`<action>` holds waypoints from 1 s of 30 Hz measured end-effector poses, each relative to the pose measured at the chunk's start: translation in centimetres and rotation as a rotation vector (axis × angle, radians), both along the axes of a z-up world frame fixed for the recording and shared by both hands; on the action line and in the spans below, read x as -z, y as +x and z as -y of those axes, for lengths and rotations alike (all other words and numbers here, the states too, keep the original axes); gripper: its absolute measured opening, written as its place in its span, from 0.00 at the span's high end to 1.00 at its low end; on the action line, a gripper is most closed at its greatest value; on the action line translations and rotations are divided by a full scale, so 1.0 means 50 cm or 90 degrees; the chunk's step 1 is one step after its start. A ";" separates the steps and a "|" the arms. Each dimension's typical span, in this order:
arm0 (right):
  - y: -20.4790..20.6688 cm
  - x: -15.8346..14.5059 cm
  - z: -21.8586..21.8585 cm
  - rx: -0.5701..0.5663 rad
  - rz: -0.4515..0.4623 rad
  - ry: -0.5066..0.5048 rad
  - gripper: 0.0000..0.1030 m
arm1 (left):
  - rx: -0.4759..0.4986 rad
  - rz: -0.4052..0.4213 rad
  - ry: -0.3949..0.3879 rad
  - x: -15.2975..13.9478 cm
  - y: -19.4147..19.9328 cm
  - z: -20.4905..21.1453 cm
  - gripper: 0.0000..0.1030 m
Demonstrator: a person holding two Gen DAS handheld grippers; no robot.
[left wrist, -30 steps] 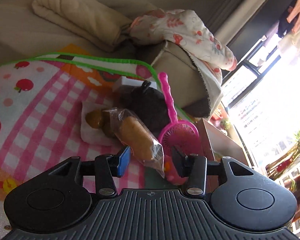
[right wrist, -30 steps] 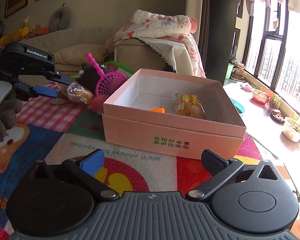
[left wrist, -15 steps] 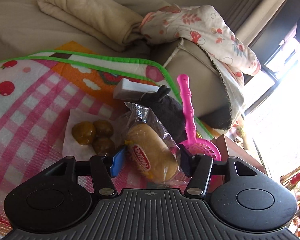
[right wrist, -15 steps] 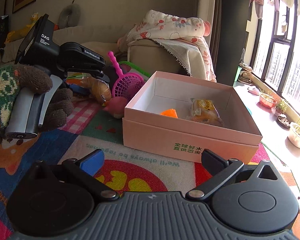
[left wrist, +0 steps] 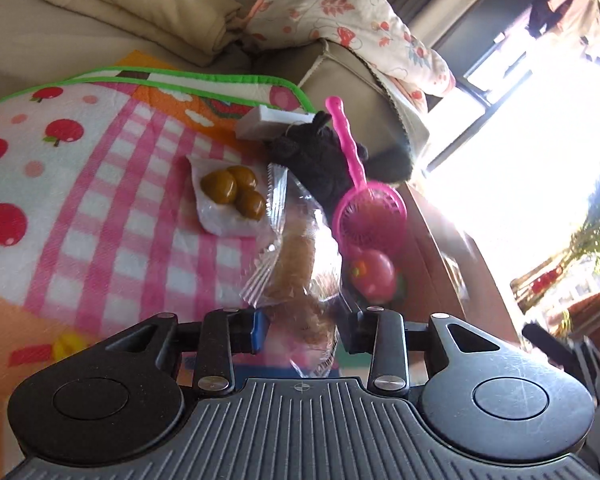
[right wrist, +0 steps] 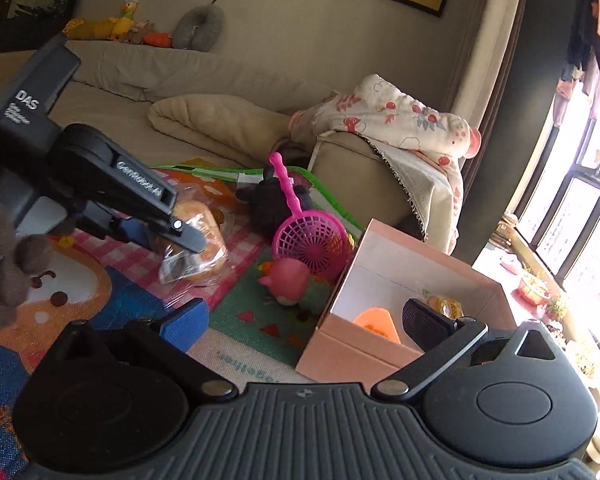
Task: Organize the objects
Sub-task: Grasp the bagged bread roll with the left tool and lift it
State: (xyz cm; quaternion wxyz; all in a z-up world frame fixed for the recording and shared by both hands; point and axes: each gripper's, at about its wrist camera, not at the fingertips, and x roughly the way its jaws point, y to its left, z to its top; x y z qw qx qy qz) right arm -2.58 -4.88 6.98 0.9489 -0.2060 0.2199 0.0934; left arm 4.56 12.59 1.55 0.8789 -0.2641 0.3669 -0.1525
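Wrapped bread point(left wrist: 300, 264) sits between the left gripper point(left wrist: 304, 330) fingers, which are closing on it; its lower end is blurred. Right gripper point(right wrist: 304, 322) fingers are spread, empty, partly hiding the pink box point(right wrist: 352, 354).

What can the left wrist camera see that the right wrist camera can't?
Only the left wrist view shows the three brown balls on white paper. Only the right wrist view shows inside the pink box, with an orange piece and a snack, and the right gripper, open and empty. Both show the pink scoop, the black toy, and the left gripper, its jaws closing around the wrapped bun.
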 end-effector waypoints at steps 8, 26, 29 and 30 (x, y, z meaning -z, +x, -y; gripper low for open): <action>0.160 0.028 -0.124 0.006 -0.039 -0.112 0.24 | 0.034 0.005 0.028 -0.007 -0.088 -0.086 0.64; 0.052 -0.004 -0.062 -0.032 -0.104 -0.003 0.64 | -0.090 0.099 0.097 -0.015 -0.060 -0.049 0.59; -0.018 -0.011 -0.019 -0.038 -0.110 0.037 0.64 | -0.130 0.093 0.108 -0.011 -0.033 -0.040 0.59; -0.035 -0.009 -0.006 -0.036 -0.114 0.046 0.64 | -0.138 0.098 0.114 -0.012 -0.027 -0.035 0.59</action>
